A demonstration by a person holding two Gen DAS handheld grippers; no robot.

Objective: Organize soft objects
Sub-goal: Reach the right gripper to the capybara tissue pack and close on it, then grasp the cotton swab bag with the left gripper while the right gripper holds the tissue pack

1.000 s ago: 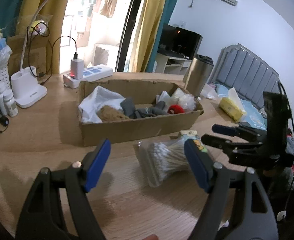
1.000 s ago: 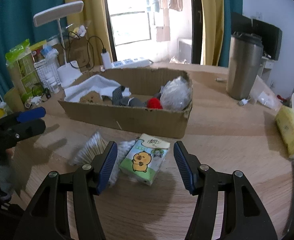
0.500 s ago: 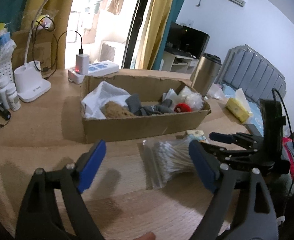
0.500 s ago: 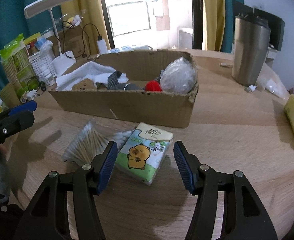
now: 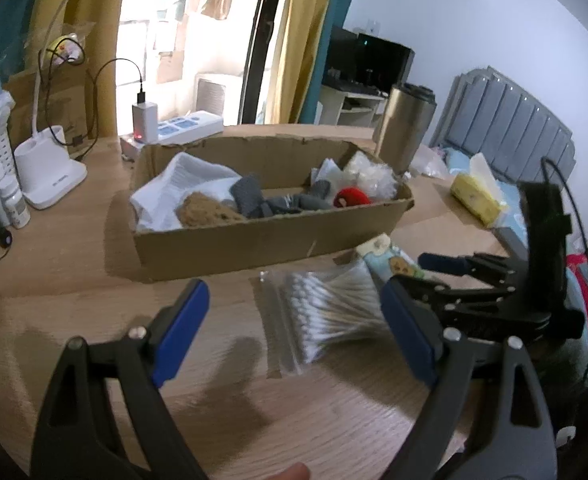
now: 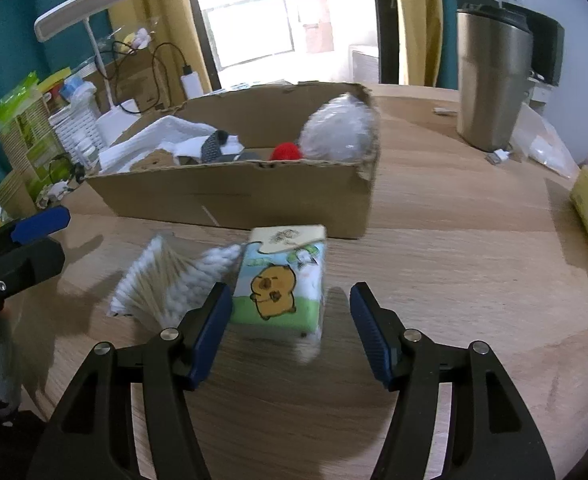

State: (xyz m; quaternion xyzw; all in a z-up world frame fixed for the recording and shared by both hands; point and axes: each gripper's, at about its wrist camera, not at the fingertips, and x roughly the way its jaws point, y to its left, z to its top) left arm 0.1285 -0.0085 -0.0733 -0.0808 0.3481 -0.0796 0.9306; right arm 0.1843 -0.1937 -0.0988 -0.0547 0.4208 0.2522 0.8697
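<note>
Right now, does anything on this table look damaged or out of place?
The cardboard box has a torn, ragged right corner. The cotton swab bag and tissue pack lie outside it on the table.

brown box (image 6: pixel 246 192), red ball (image 6: pixel 287 151) — blue-padded claw (image 6: pixel 290 332)
</note>
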